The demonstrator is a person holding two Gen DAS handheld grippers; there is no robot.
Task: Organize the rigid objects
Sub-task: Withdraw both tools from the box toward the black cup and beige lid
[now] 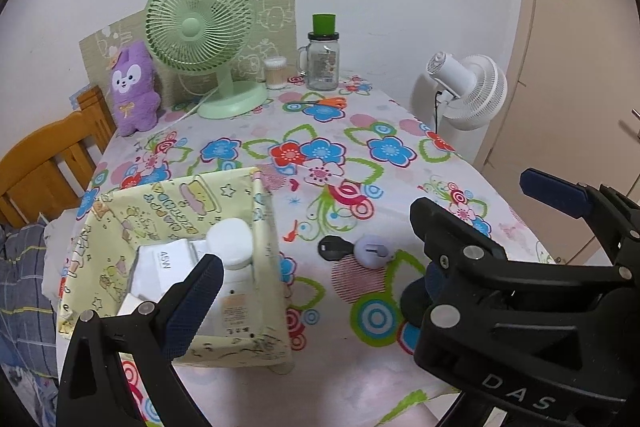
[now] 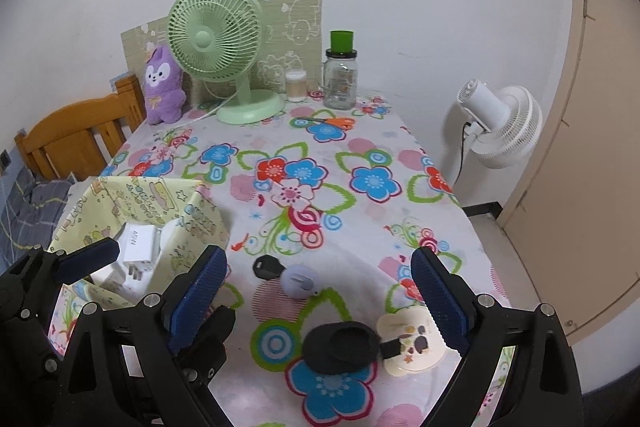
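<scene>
Tablecloth (image 2: 360, 147) lies bare mid-table; the box (image 2: 200, 223) sits at your left edge. Your right gripper (image 2: 320, 295) gapes wide, empty, above the key (image 2: 267, 267) and black disc (image 2: 340, 347). Your left gripper (image 1: 316, 239) is spread too, holding nothing.

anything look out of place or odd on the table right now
Nothing spilled or broken. Three loose things still lie on the tablecloth outside the yellow fabric box: a black key with a lilac fob, a black round pad and a cream cartoon-print piece. Orange-handled scissors lie near the jar.
</scene>
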